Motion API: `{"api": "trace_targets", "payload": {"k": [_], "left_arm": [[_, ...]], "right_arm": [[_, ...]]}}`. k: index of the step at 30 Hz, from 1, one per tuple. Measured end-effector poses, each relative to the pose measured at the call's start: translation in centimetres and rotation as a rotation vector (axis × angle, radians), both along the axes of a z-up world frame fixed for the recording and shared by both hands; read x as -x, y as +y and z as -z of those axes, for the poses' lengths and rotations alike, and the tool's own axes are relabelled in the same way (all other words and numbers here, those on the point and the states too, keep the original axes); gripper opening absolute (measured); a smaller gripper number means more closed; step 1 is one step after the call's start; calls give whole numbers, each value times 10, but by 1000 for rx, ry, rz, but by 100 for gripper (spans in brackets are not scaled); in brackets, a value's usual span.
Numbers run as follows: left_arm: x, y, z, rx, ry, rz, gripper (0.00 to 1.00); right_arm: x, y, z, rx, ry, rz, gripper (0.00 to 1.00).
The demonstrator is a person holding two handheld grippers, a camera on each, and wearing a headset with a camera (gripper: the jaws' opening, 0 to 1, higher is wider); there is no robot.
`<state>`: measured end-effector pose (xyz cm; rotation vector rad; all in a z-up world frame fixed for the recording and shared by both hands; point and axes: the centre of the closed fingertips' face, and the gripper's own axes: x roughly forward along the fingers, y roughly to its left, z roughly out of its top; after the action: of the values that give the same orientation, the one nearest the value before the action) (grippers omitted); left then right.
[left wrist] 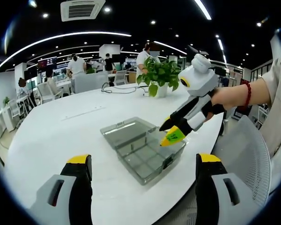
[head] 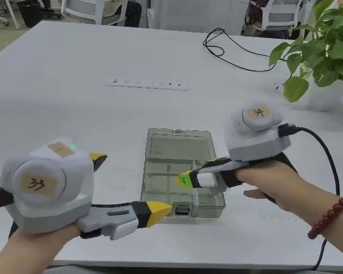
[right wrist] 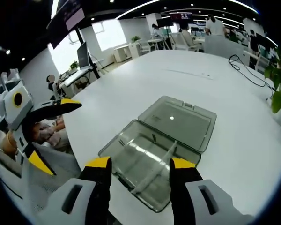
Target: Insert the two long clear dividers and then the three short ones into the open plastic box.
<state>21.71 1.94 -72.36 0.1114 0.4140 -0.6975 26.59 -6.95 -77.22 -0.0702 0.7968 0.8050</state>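
Observation:
The clear plastic box point(head: 145, 178) lies open on the white table, its lid point(head: 180, 146) folded flat on the far side. Clear dividers point(right wrist: 152, 168) stand inside it and split it into compartments; how many there are I cannot tell. My right gripper point(head: 184, 180) hovers over the box's near half, jaws apart with nothing visible between them. In its own view the right gripper point(right wrist: 140, 164) looks down into the box point(right wrist: 113, 149). My left gripper point(head: 128, 184) is open and empty at the box's near left corner. From there it faces the box point(left wrist: 152, 176) and the right gripper point(left wrist: 168, 131).
A white power strip point(head: 146, 83) lies further back on the table. A potted plant point(head: 326, 51) stands at the far right, with a black cable point(head: 234, 51) beside it. The table's front edge runs just below the grippers. Office chairs and people are behind.

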Motion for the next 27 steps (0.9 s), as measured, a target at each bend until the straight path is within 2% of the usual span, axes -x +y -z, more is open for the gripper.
{"api": "trace_targets", "payload": {"k": [9, 12, 21, 27], "left_arm": [[4, 7, 3, -12, 18, -11, 94], [6, 11, 5, -18, 22, -14, 94], [7, 20, 9, -24, 38, -41, 92], [6, 23, 10, -20, 53, -56, 89]], "right_arm": [[9, -13, -6, -35, -76, -44, 59], [14, -15, -10, -66, -93, -54, 61], [22, -24, -16, -71, -152, -78, 71], [26, -30, -17, -77, -173, -77, 78]]}}
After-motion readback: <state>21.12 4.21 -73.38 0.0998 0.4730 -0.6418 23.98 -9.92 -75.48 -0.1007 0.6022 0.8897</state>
